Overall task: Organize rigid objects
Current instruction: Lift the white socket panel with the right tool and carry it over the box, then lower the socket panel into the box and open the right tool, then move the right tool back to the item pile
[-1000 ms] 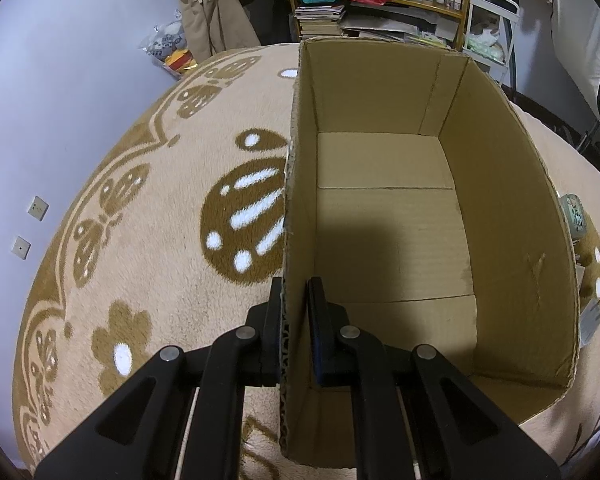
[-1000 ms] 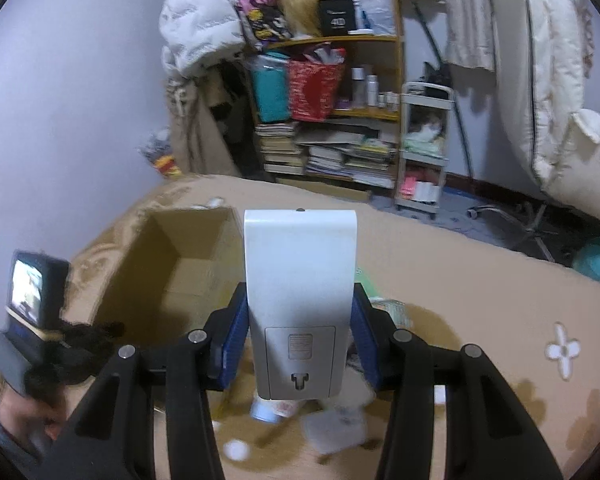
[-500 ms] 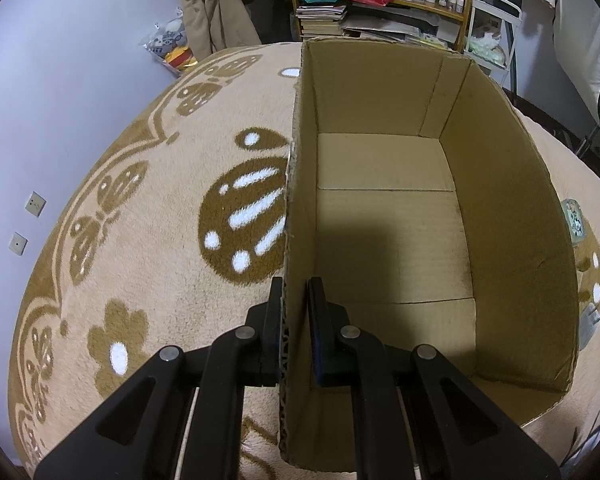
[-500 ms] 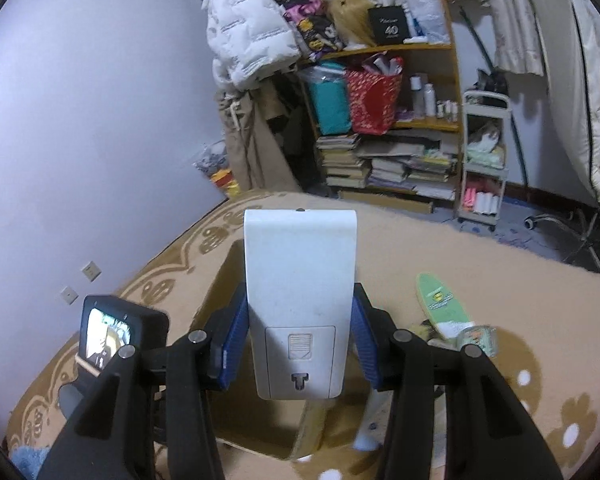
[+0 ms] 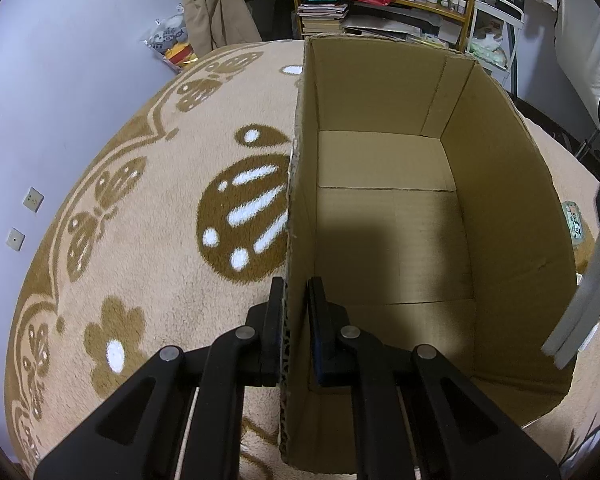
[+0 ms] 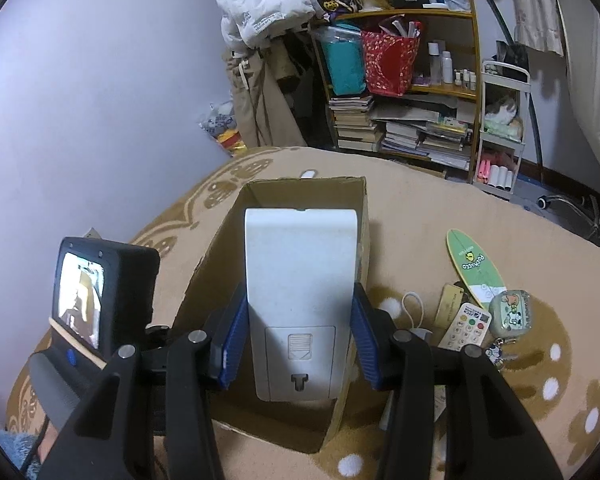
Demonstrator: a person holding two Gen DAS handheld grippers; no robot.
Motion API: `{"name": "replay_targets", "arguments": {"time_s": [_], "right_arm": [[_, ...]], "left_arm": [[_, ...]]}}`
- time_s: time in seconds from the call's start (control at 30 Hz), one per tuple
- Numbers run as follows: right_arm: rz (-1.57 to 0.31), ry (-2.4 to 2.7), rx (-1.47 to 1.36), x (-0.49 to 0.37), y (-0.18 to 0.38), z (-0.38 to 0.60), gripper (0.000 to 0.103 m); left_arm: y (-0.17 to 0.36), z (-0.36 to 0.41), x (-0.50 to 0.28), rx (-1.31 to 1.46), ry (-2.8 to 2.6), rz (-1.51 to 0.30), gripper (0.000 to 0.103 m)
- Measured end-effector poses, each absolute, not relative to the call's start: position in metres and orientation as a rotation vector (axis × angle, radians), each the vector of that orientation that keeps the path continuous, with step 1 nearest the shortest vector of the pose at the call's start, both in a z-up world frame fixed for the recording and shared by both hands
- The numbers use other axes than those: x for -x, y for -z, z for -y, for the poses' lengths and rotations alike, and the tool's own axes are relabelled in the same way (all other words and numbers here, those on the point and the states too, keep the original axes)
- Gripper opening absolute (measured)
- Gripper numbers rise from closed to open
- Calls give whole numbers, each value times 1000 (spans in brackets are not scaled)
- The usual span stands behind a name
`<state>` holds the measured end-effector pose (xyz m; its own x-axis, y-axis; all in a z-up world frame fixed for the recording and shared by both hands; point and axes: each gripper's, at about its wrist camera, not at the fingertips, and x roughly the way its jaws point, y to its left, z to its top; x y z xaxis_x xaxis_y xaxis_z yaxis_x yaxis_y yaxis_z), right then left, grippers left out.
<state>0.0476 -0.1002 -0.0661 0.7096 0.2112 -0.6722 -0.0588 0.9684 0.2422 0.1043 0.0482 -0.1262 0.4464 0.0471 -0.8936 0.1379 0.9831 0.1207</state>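
Note:
An open cardboard box (image 5: 512,200) stands on the patterned rug with nothing inside it. My left gripper (image 5: 296,292) is shut on the box's left wall, one finger inside and one outside. In the right wrist view my right gripper (image 6: 298,300) is shut on a white rectangular device (image 6: 300,264) with a battery cover, blue pads pressing on its sides. The device hangs above the box (image 6: 224,240), over its near right part. Its pale edge (image 5: 580,304) shows at the right rim of the left wrist view.
Right of the box on the rug lie a green surfboard-shaped tag (image 6: 474,268), a small white remote (image 6: 466,326), a green cartoon case (image 6: 512,314) and a white cord (image 6: 414,308). A crowded bookshelf (image 6: 400,120) and a white trolley (image 6: 500,132) stand behind.
My right gripper has swung left and slightly down with the white device, from above the loose items to above the box. The device's edge has entered the left wrist view. The left gripper kept still.

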Motion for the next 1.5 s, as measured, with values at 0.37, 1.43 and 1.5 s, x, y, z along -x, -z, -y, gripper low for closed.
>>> {"name": "replay_targets", "arguments": {"time_s": [0.37, 1.43, 1.5], "right_arm": [[-830, -127, -213, -60, 88, 94, 51], [-626, -13, -49, -10, 43, 124, 103], [-629, 7, -45, -5, 45, 134, 103]], "left_arm": [[126, -50, -106, -179, 57, -1116, 11], [125, -53, -106, -175, 79, -1128, 8], [125, -52, -106, -182, 79, -1126, 8]]}}
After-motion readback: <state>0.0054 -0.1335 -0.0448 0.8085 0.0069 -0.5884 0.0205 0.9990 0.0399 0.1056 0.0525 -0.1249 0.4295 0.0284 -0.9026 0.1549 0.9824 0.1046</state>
